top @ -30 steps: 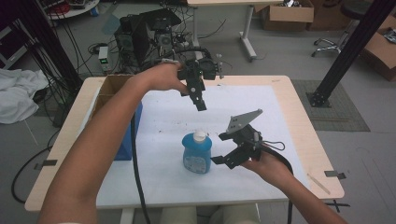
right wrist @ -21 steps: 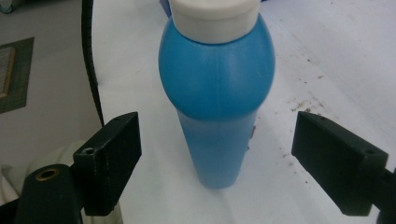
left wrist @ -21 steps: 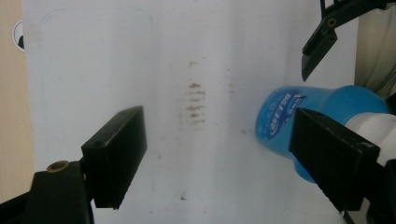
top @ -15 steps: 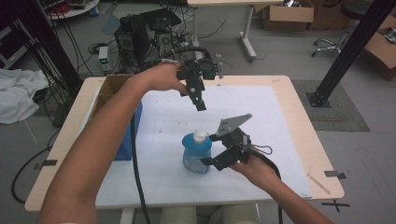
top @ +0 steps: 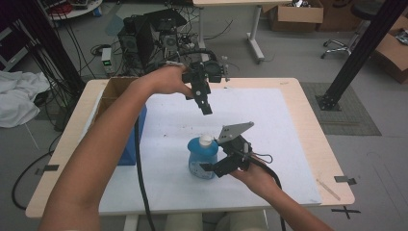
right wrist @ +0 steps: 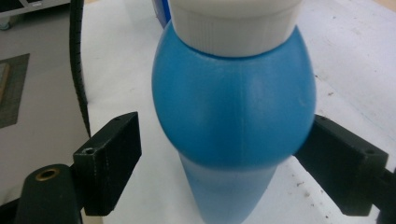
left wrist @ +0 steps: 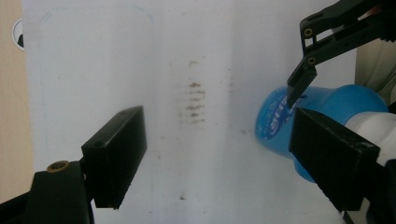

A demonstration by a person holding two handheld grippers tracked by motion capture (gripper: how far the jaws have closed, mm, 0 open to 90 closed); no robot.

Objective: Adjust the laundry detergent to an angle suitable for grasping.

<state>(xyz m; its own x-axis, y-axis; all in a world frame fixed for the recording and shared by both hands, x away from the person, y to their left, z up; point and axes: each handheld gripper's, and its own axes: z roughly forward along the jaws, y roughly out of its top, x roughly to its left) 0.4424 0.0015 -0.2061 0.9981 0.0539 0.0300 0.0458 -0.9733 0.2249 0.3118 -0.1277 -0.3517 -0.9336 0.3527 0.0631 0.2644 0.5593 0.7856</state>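
Note:
A blue bottle with a white cap stands upright on the white mat, near the middle front of the table. My right gripper reaches it from the right. In the right gripper view its open jaws straddle the bottle below the cap; the right jaw is close against the side and the left one stands apart. My left gripper hangs open above the mat, farther back, pointing down. In the left gripper view its jaws hold nothing, and the bottle lies off to the right.
A blue box and an open cardboard box sit at the table's left side. A black cable trails from my left gripper across the front. Computers and cables crowd the floor behind the table.
My right gripper has moved left to the bottle and now has its jaws on either side of it. The left gripper has stayed in place.

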